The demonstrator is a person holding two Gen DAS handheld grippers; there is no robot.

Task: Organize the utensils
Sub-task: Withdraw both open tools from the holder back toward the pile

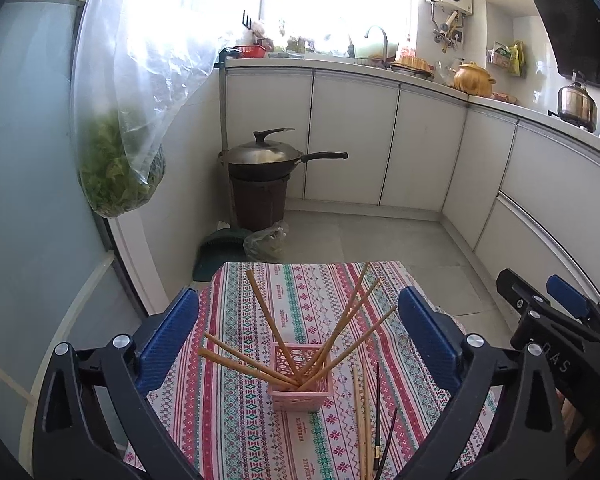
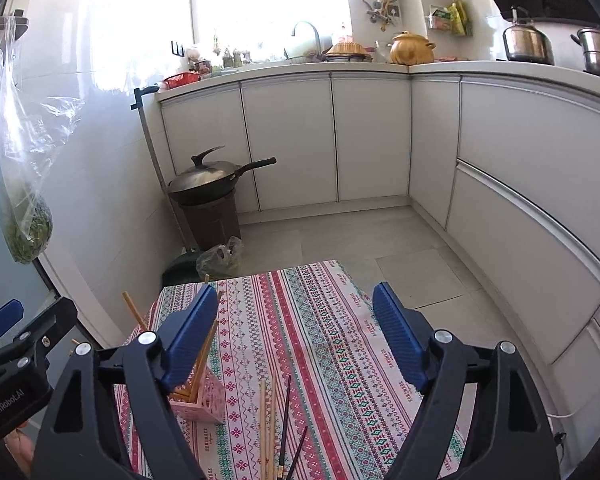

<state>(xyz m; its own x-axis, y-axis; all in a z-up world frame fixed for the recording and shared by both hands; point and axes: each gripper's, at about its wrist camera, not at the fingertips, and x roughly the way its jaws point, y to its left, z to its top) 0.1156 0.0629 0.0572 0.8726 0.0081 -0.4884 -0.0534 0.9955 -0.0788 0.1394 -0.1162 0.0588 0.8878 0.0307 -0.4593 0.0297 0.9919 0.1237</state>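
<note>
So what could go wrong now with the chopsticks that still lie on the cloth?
1. The small pink lattice basket looks light, and its wooden chopsticks splay far outward; a nudge from the open left gripper may tip it.
2. The loose thin black chopsticks and pale wooden ones lie close together, so the open right gripper might pinch several.

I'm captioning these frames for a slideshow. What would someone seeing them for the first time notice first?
First the pink basket on the striped tablecloth, with wooden chopsticks fanning out of it. Just right of it, more chopsticks, pale and dark, lie loose on the cloth. Behind, a lidded wok sits on a brown bin against white cabinets, and a bag of greens hangs at the left.
</note>
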